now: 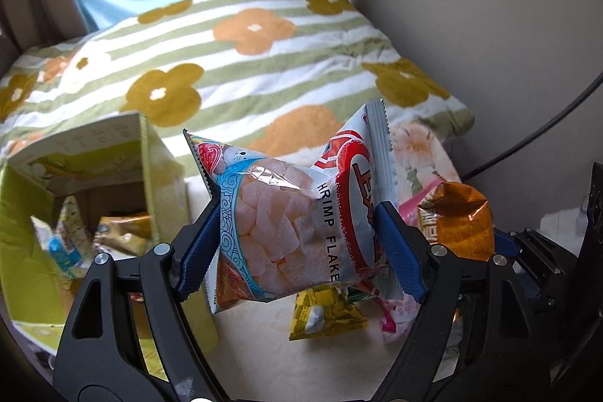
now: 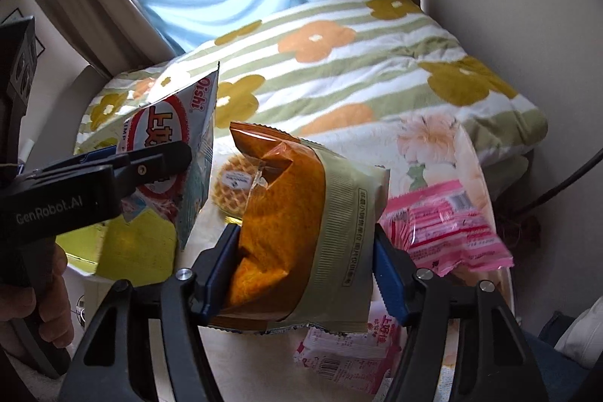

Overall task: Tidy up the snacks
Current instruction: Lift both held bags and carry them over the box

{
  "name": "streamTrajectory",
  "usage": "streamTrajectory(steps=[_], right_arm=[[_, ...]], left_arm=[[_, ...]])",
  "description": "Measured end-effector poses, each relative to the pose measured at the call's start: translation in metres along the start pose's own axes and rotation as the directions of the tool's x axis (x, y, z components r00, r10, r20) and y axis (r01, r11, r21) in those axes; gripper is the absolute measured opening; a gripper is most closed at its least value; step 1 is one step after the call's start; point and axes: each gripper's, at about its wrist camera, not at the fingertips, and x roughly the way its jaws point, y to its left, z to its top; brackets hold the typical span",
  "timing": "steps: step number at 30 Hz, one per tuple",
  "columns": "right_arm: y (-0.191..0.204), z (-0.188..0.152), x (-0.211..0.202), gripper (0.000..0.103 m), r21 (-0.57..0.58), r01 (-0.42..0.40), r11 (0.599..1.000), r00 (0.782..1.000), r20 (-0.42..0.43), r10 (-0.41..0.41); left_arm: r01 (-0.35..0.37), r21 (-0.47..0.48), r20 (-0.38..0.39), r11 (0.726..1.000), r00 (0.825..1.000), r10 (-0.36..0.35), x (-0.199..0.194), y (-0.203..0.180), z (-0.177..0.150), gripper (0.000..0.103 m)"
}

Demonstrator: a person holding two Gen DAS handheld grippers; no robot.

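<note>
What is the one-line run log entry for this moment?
left gripper: holds shrimp flakes bag | right gripper: holds orange snack bag | green box: open

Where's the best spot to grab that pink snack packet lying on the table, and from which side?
Grip the pink packet across its puffed middle, coming from above. It lies flat on the table with nothing on top, and its crimped end seals are thin and would slip, I'd guess.
</note>
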Motion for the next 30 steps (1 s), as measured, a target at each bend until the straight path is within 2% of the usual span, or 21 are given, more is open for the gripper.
streamTrajectory(steps=[5, 8, 14, 23, 30], right_arm=[[0.017, 0.026, -0.030, 0.062, -0.094, -0.051, 0.994, 0.996, 0.068, 0.058], [0.035, 0.043, -0.042, 0.062, -0.141, -0.097, 0.985, 0.989, 0.093, 0.111], [0.089, 0.068, -0.047, 0.062, -0.235, -0.147, 0.961, 0.979, 0.103, 0.175], [0.193, 0.065, -0.005, 0.062, -0.290, -0.223, 0.931, 0.971, 0.022, 0.240], [0.260, 0.047, 0.038, 0.062, -0.275, -0.251, 0.928, 0.968, -0.052, 0.246]], left_arm=[[-0.060, -0.075, 0.097, 0.995, 0.993, 0.067, -0.051, 0.026, 0.007, 0.078], [-0.102, -0.133, 0.138, 0.986, 0.983, 0.120, -0.079, 0.051, 0.007, 0.078], [-0.166, -0.228, 0.177, 0.960, 0.962, 0.208, -0.120, 0.112, -0.003, 0.078], [-0.212, -0.313, 0.126, 0.926, 0.957, 0.262, -0.137, 0.226, -0.039, 0.078], [-0.213, -0.328, 0.046, 0.920, 0.970, 0.241, -0.117, 0.299, -0.074, 0.078]])
